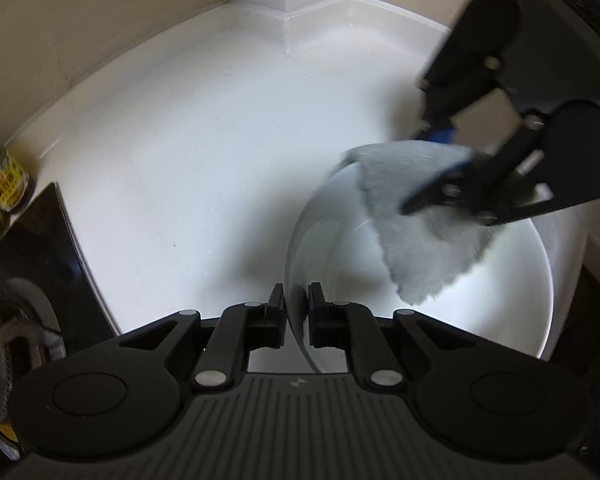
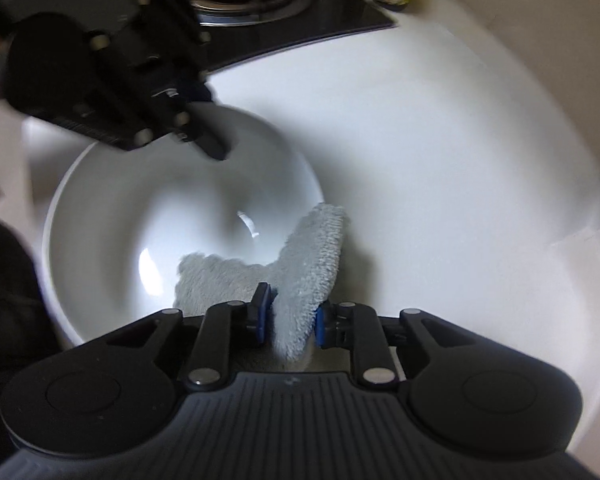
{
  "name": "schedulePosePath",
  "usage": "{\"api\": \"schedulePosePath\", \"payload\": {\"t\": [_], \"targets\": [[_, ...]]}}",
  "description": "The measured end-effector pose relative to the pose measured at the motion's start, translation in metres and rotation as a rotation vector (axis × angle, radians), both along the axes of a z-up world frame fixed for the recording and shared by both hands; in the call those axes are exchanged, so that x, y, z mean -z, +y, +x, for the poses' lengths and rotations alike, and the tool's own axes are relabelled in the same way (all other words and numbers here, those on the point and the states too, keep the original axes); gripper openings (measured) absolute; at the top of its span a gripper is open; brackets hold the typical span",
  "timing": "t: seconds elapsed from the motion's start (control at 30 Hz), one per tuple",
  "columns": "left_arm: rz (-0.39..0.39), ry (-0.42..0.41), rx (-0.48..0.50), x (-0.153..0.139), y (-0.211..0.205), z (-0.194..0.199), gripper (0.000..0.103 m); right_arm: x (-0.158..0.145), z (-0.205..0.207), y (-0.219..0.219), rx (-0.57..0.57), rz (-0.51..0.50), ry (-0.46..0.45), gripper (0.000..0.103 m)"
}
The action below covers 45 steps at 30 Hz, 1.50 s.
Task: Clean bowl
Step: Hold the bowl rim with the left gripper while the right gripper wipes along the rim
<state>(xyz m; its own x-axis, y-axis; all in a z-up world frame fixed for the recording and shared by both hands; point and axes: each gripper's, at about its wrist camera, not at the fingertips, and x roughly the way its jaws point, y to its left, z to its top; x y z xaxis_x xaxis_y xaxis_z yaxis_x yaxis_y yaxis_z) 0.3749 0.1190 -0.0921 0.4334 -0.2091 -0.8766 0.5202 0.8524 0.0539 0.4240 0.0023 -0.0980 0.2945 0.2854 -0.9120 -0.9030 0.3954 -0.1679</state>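
Right now the white bowl [image 1: 500, 300] sits on the white counter [image 1: 180, 160], and everything else is placed around it. The left gripper [image 1: 296, 304] pinches the bowl's rim, with one finger inside the bowl and one outside. Its fingers are pressed tight on the thin edge. The right gripper [image 2: 288, 316] squeezes a fluffy gray cloth [image 2: 308, 264] between its blue pads [image 2: 262, 320]. Part of the cloth hangs down inside the bowl, and part flops over the rim to the outside. Seen from the left camera, the cloth [image 1: 416, 236] droops into the bowl from the rim across from the left gripper. A black stove [image 2: 284, 12] lies on the counter past the bowl, behind the left gripper. A jar with a yellow label [image 1: 2, 184] stands beside the stove, farther from the bowl.
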Motion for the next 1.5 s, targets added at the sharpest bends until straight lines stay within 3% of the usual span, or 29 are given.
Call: {"api": "schedulePosePath", "payload": {"t": [0.07, 0.2, 0.37, 0.5, 0.6, 0.77, 0.87, 0.97, 1.1, 1.27, 1.5], "targets": [[-0.008, -0.005, 0.002, 0.001, 0.001, 0.000, 0.009, 0.000, 0.004, 0.010, 0.039, 0.039, -0.043, 0.018], [-0.040, -0.003, -0.033, 0.003, 0.006, -0.001, 0.008, 0.001, 0.011, 0.013, 0.075, 0.117, -0.030, 0.021], [-0.095, 0.000, -0.130, 0.007, 0.020, -0.009, 0.008, 0.003, 0.016, -0.012, 0.123, 0.149, 0.045, 0.016], [-0.092, -0.001, -0.127, 0.010, 0.021, -0.013, 0.009, 0.005, 0.008, -0.034, 0.180, 0.177, 0.118, 0.016], [-0.038, -0.005, -0.055, 0.002, 0.013, -0.016, 0.013, 0.004, -0.008, -0.041, 0.193, 0.175, 0.142, 0.017], [0.090, -0.011, 0.116, -0.004, -0.005, 0.003, 0.019, 0.005, -0.007, -0.022, 0.110, 0.073, 0.125, 0.019], [0.117, -0.008, 0.177, -0.005, -0.006, 0.013, 0.020, 0.004, -0.003, -0.009, 0.049, 0.006, 0.117, 0.020], [0.108, -0.050, 0.233, -0.009, -0.007, 0.018, 0.019, 0.004, 0.001, -0.001, 0.013, -0.017, 0.112, 0.020], [0.137, -0.047, 0.302, -0.007, -0.012, 0.021, 0.020, 0.004, 0.000, 0.012, -0.096, -0.022, 0.107, 0.020], [0.087, 0.019, 0.188, -0.009, -0.001, 0.033, 0.015, 0.004, 0.007, 0.022, -0.133, -0.030, 0.083, 0.018], [-0.008, 0.006, -0.023, -0.007, 0.022, 0.023, 0.013, 0.004, 0.021, 0.013, 0.108, 0.083, 0.128, 0.013]]}}
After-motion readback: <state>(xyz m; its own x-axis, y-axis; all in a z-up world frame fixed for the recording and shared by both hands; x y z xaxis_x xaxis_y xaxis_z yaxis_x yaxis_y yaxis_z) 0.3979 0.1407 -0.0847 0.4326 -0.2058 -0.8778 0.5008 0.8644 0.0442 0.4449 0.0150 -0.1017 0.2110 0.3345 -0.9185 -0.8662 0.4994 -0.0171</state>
